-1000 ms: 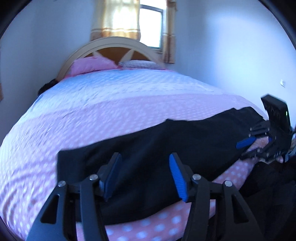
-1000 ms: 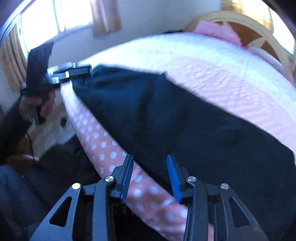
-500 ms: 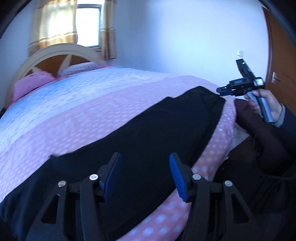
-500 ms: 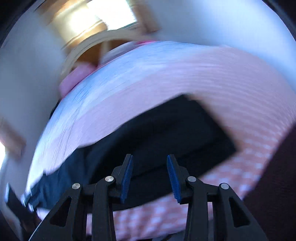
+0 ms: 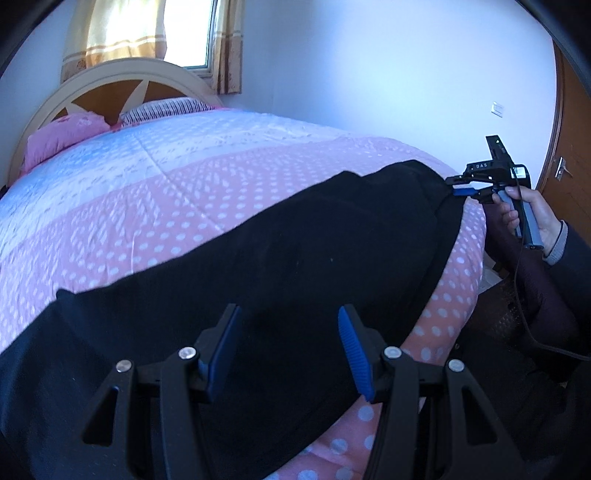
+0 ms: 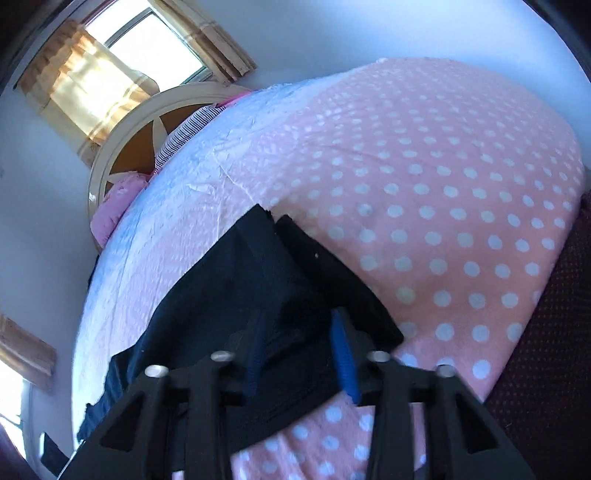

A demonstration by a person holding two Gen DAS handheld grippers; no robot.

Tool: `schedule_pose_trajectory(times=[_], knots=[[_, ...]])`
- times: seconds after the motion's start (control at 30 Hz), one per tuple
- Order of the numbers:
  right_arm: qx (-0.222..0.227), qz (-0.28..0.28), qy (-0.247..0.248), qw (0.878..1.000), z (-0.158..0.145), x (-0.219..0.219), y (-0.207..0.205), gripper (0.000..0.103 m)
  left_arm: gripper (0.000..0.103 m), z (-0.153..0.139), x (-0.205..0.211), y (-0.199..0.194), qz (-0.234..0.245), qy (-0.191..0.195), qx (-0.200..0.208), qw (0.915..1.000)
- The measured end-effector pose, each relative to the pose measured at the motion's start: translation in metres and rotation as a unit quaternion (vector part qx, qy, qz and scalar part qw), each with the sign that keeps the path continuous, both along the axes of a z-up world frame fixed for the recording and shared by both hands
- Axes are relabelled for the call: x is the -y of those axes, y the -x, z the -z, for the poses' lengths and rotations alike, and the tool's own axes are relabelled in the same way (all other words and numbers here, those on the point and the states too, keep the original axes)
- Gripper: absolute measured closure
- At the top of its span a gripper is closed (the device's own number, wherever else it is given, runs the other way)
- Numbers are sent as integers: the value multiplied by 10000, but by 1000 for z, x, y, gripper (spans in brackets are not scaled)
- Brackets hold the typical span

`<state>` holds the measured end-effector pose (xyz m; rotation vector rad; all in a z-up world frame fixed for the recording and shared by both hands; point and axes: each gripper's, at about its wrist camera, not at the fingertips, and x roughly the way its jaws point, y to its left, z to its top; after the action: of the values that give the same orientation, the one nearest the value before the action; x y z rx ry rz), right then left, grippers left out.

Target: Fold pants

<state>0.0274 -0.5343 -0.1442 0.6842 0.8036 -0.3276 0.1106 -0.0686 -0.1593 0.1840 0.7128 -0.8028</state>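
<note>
Daylight from the window [image 5: 188, 33]; fisheye-warped edges, right view blurred.

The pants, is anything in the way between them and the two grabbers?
Nothing visible. The black pants lie flat on the dotted bedspread. The left gripper hovers open right over them, and the right gripper is open at their end.

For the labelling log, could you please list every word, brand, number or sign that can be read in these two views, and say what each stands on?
"DAS": white letters on the black body of the right gripper, seen from the left wrist view.
A small pale mark on the gripper's upright top part: too small to read.
The wall switch plate: no readable text.
The right wrist view shows no text.
</note>
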Motion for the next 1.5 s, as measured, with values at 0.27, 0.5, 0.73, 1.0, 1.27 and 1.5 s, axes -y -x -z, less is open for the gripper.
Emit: schedule_pose_trajectory(times=[0.27,0.5,0.73,1.0,1.27,1.5], knots=[[613,-18,242,9978,-45,-1,16,94,46,1,0,1,53,90,-36,9999],[68,21,232,9997,-5,10,14,93,46,-3,22,24,566,-221,307,9977],[31,-104,434,9990,-2,2,11,93,46,-4,58,27,946,-594,547,9922],[-48,-151,519,9985,7,-6,8,92,46,1,78,31,1195,-898,658,9866],[-22,-136,629,9979,7,-12,7,93,96,-7,82,29,1306,-844,530,9864],[250,-108,817,9963,-19,-13,15,93,99,-31,67,37,1409,-374,473,9882]])
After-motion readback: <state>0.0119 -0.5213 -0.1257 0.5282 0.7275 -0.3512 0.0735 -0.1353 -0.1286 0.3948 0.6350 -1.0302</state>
